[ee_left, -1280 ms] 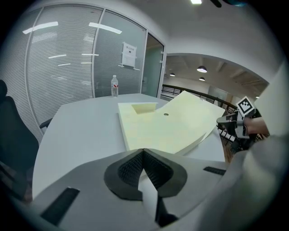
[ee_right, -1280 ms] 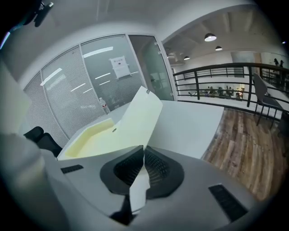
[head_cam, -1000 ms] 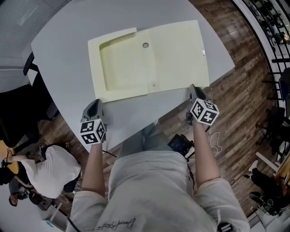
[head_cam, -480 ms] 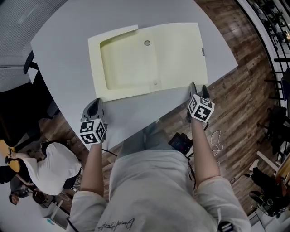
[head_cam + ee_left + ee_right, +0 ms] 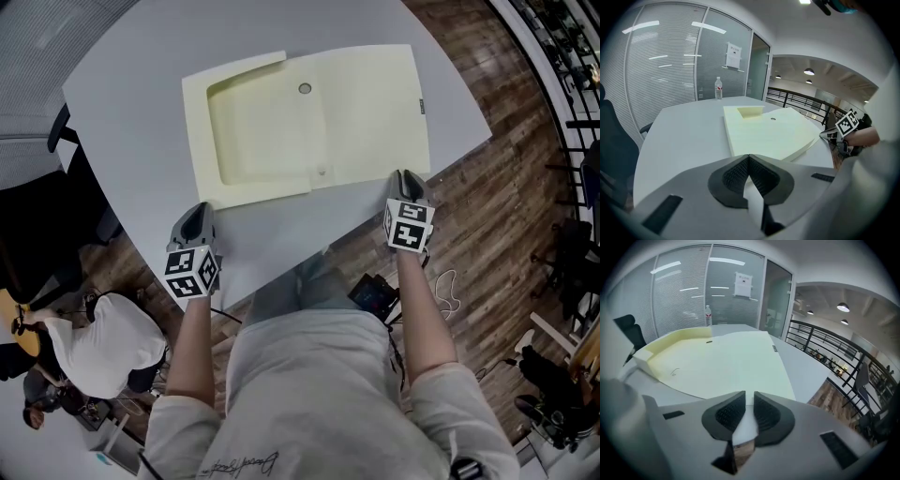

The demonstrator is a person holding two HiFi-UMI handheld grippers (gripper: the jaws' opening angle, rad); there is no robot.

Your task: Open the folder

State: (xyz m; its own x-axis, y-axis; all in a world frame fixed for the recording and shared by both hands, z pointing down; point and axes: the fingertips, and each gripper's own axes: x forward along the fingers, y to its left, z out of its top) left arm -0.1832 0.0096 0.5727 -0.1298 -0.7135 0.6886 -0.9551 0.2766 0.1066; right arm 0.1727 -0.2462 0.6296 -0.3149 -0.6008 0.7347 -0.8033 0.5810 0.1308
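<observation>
A pale yellow folder (image 5: 309,122) lies flat on the grey table (image 5: 131,84), with a round snap (image 5: 305,89) near its middle. It also fills the middle of the left gripper view (image 5: 768,133) and the right gripper view (image 5: 717,362). My right gripper (image 5: 405,176) hovers just off the folder's near right corner. Its jaws have just been closing and now stand a narrow gap apart (image 5: 750,394) with nothing between them. My left gripper (image 5: 197,214) sits at the table's near edge, short of the folder's near left corner, shut and empty (image 5: 749,157).
A water bottle (image 5: 718,88) stands at the table's far side. A black chair (image 5: 58,131) is at the table's left. A person in a white shirt (image 5: 108,352) sits low at the left. Wooden floor (image 5: 487,216) lies past the table's right edge.
The right gripper's jaws spread wide half a second ago and have come nearly together again. That gripper has rolled, its marker cube showing another face. Folder and left gripper are unmoved.
</observation>
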